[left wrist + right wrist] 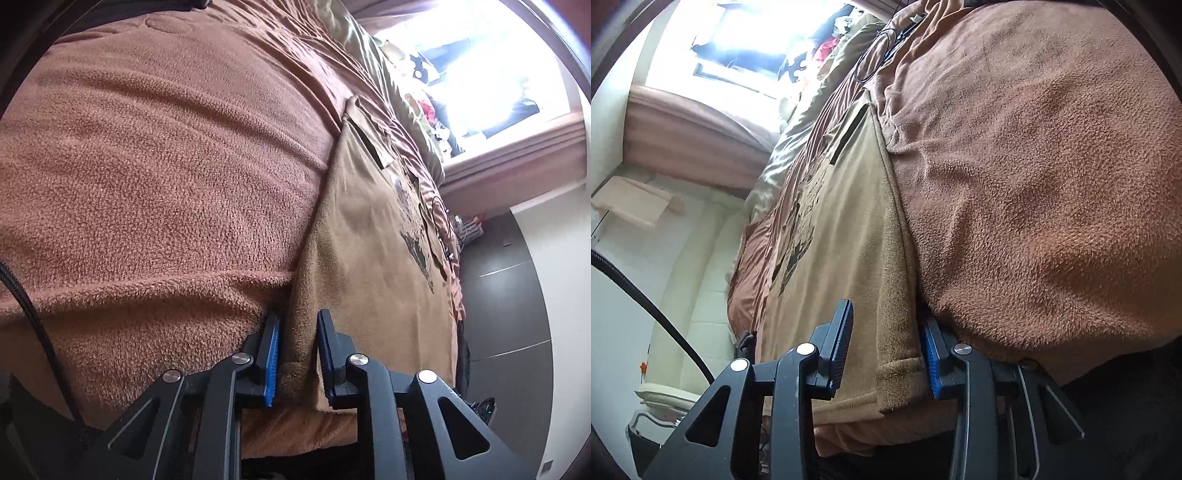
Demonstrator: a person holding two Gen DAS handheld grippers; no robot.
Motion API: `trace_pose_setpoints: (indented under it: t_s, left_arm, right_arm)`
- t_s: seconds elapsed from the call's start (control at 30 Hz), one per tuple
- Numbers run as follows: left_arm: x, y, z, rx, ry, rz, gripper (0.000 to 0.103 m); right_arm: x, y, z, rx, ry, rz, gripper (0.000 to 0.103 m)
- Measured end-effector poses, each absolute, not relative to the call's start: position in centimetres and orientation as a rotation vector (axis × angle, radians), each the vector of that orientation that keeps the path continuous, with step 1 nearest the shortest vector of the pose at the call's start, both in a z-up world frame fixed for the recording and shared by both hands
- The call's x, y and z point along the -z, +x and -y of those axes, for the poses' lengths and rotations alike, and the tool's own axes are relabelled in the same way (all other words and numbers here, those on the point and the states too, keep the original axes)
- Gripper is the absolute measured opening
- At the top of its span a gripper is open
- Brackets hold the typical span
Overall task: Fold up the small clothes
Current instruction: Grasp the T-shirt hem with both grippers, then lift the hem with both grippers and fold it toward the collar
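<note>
**Both grips sit on the hem edge, and either could take too little or too much**

Your left jaws have narrowed onto the near edge of the tan shirt; a thick ridge of its cloth stands between the blue pads, low in the left wrist view, and looks pinched. The left pad also lies hard against the brown blanket. If blanket pile is caught in with the shirt, lifting will drag the bedding and spoil the fold.

Your right jaws stand wider, straddling the shirt's other hem corner, low centre in the right wrist view. The left pad seems to rest on the cloth; whether the right pad presses it I cannot tell, so treat this grip as unproven. Lift now and that corner may slip out, leaving the shirt hanging from one side and skewing.

Further out, the shirt lies flat on the bed, running away from you toward the bright window, print side up, its long edge touching the blanket's fold. That seam is the second risk: the blanket bulges against the shirt edge, so a low sweep could snag it.

A black cable lies on the blanket at upper centre of the right view, well beyond the shirt; a long forward fold might reach it.
</note>
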State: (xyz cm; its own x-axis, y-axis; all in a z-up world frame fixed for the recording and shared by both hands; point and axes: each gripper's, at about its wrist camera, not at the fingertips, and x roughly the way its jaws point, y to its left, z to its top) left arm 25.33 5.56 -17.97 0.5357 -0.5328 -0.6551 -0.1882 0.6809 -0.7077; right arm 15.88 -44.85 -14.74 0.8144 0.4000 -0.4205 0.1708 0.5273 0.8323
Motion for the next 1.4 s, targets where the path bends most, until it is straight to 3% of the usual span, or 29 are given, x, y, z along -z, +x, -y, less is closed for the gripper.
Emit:
trace_pose_setpoints:
  t_s: [0.03, 0.1, 0.17, 0.7, 1.4]
  left_arm:
    - [18.1, 25.2, -5.6, 0.228, -0.823, -1.014, 0.011]
    - [18.2, 25.1, -5.8, 0.228, -0.834, -1.014, 0.005]
    - [17.9, 24.9, -6.2, 0.222, -0.842, -1.004, 0.004]
    - [10.8, 20.8, -7.7, 0.286, -0.836, -0.829, 0.004]
    - [8.5, 8.8, -9.6, 0.355, -0.853, -0.714, 0.004]
  right_arm:
    - [14.6, 15.9, 44.8, -0.139, 1.019, -0.635, 0.029]
    - [14.3, 15.7, 44.7, -0.103, 1.012, -0.652, 0.005]
    - [14.4, 15.3, 44.8, -0.076, 1.030, -0.661, 0.003]
    - [8.7, 8.5, 42.2, -0.142, 0.953, -0.518, 0.002]
    - [8.0, -2.7, 41.0, -0.227, 0.837, -0.467, 0.002]
